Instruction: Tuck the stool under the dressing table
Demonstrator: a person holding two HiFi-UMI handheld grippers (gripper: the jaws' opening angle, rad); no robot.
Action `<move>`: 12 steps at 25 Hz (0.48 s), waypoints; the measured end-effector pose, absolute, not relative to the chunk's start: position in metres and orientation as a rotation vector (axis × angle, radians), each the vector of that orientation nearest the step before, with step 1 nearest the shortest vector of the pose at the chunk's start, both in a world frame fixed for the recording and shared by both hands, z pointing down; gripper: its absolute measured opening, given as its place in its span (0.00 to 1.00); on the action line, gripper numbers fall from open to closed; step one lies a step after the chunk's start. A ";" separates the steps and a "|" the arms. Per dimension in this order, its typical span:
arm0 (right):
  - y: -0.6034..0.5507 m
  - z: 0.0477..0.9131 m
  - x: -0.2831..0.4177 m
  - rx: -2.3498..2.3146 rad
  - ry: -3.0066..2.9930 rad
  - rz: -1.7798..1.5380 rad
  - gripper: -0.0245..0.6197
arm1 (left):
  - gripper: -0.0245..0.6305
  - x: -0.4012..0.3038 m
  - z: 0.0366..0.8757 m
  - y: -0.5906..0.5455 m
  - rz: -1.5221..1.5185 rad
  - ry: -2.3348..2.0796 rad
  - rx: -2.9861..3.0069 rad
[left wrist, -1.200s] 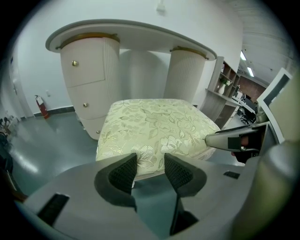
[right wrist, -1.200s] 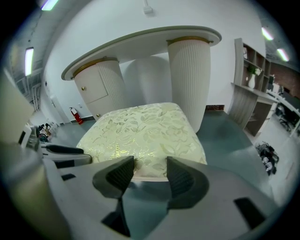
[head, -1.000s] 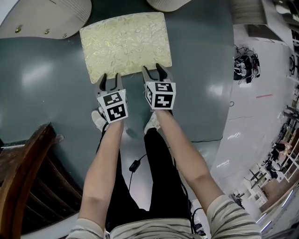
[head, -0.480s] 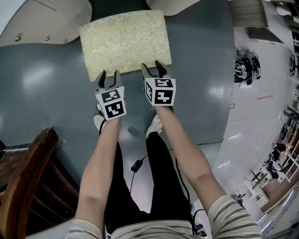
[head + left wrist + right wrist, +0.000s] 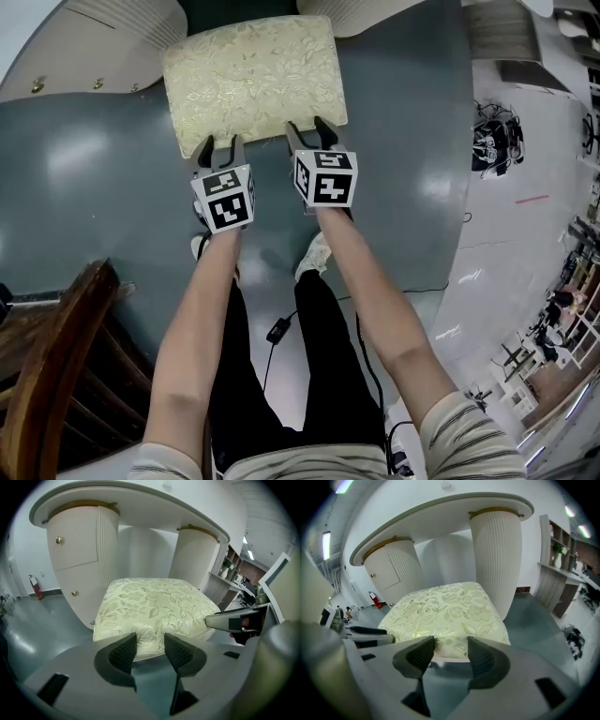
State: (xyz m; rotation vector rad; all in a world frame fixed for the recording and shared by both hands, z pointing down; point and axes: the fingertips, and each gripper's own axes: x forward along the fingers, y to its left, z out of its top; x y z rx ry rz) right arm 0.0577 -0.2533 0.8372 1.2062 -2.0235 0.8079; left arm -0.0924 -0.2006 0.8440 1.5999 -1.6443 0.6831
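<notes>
The dressing table (image 5: 94, 37) stands ahead, and the stool (image 5: 253, 80) has its far end between the pedestals. My arms reach straight out. My left gripper (image 5: 217, 150) and right gripper (image 5: 311, 134) sit side by side, jaws spread at the cushion's near edge. Only my gripper views show the tabletop overhead.

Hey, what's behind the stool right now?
Behind the stool is the dressing table's open knee space, between a drawer pedestal and a ribbed column, closed by a pale back wall. The stool itself covers the lower part of that space and its own legs.
</notes>
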 end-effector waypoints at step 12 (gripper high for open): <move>-0.269 0.840 0.052 1.189 -2.027 0.814 0.39 | 0.31 -0.096 0.848 -0.216 0.681 -1.645 1.603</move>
